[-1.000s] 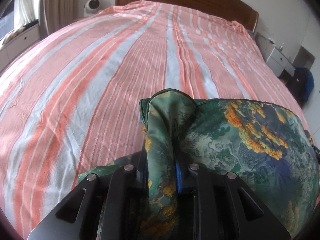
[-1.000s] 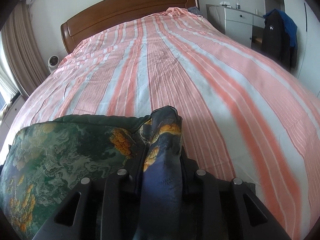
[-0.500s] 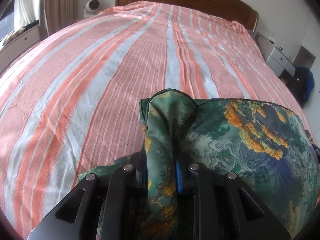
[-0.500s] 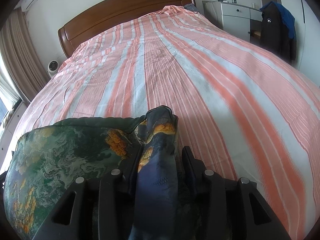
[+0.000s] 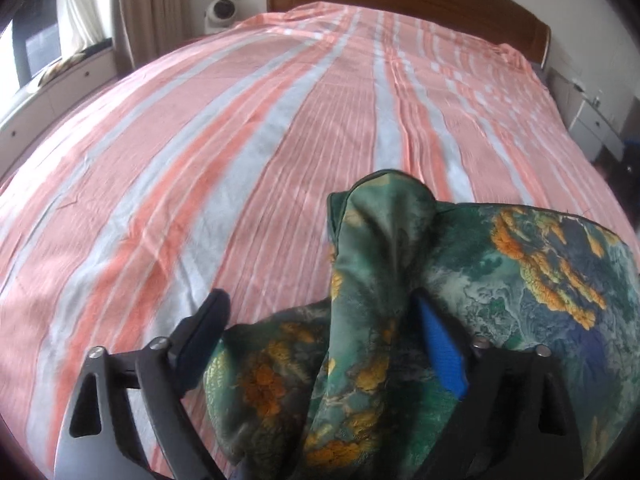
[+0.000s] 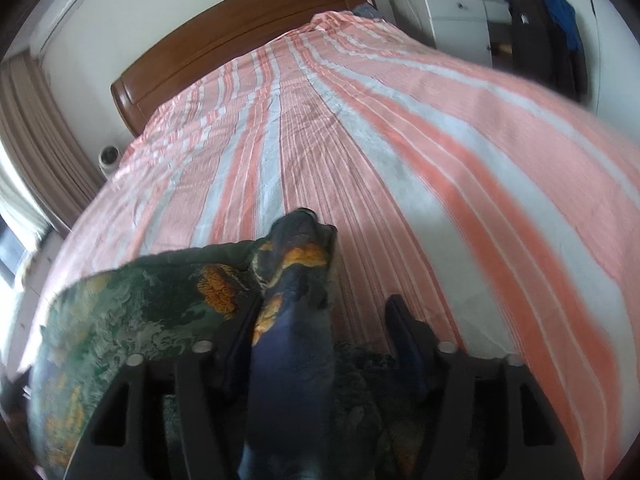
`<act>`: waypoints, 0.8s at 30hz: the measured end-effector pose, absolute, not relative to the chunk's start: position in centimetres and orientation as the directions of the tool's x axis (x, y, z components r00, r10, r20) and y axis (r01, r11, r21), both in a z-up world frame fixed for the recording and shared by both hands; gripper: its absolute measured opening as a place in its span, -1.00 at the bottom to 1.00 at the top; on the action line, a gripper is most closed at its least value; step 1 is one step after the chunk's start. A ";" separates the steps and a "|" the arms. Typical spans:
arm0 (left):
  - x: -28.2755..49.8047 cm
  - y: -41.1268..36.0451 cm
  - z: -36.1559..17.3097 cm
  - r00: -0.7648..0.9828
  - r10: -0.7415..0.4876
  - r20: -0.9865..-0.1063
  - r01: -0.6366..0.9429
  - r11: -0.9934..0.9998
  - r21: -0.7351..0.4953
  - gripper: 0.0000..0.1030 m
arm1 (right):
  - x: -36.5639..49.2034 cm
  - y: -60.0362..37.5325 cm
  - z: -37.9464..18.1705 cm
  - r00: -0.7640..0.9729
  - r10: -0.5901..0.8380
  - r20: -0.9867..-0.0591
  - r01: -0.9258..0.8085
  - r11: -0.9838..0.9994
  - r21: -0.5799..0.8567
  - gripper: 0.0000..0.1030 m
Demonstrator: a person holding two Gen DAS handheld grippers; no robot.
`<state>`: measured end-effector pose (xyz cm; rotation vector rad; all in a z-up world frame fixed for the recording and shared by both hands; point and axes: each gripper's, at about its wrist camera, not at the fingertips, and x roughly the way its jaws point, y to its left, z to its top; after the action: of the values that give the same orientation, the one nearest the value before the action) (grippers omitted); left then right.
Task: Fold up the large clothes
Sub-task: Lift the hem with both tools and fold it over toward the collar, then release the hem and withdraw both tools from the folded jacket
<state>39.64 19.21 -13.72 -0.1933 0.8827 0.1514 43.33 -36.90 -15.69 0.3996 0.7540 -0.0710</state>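
Note:
A green, blue and orange patterned garment (image 5: 532, 276) lies at the near edge of a bed with a pink and grey striped sheet (image 5: 248, 152). My left gripper (image 5: 320, 308) is open; a bunched fold of the garment stands loose between its spread fingers, leaning on the right, blue-padded finger (image 5: 440, 336). My right gripper (image 6: 320, 312) is open too; a dark blue fold of the same garment (image 6: 132, 312) stands between its fingers, close to the left one. The rest of the garment spreads between the two grippers.
The striped bed (image 6: 400, 140) runs away to a wooden headboard (image 6: 240, 36). Curtains and a window sill (image 5: 76, 40) stand at the left. A white cabinet (image 6: 460, 16) and a dark jacket (image 6: 544, 28) stand at the right. A small round fan (image 5: 222, 10) sits by the headboard.
Both grippers were shut on folds of the garment and have opened their fingers wide. The folds stay standing between the fingers. The right view has tilted.

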 end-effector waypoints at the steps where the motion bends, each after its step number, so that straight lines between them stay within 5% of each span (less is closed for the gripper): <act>1: 39.7 19.4 -13.4 0.618 0.042 -0.785 -0.207 0.972 -0.111 0.79 | 43.4 -37.4 -15.7 0.722 0.109 -0.683 0.206 0.909 0.363 0.45; 5: 37.8 19.6 -9.7 0.640 0.018 -0.768 -0.154 0.983 -0.105 0.79 | 42.2 -38.8 -12.8 0.707 0.139 -0.694 0.216 0.891 0.399 0.46; 8: 34.5 18.9 -6.5 0.694 0.007 -0.720 -0.095 0.992 -0.082 0.80 | 38.3 -38.0 -7.6 0.795 0.067 -0.603 0.176 0.926 0.335 0.46; 11: 30.8 17.5 -4.6 0.708 -0.036 -0.706 -0.035 0.996 -0.087 0.88 | 33.8 -35.1 -4.7 0.831 0.150 -0.536 0.049 0.940 0.339 0.47; 16: 24.4 12.8 -5.0 0.663 -0.093 -0.743 0.096 0.995 -0.038 0.88 | 27.2 -28.5 -7.7 0.753 0.337 -0.565 -0.164 0.928 0.335 0.57; 20: 20.2 9.2 -6.5 0.629 -0.106 -0.770 0.168 0.986 0.002 0.88 | 24.8 -26.3 -12.2 0.704 0.189 -0.685 -0.125 0.982 0.142 0.57; 24: 17.4 6.1 -7.6 0.641 -0.100 -0.761 0.207 0.977 0.046 0.88 | 20.6 -25.4 -11.5 0.743 0.124 -0.658 -0.119 0.992 0.053 0.57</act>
<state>17.36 6.13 -7.59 0.1333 0.8583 -0.1757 20.65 -25.37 -11.54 0.0075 0.7214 0.1328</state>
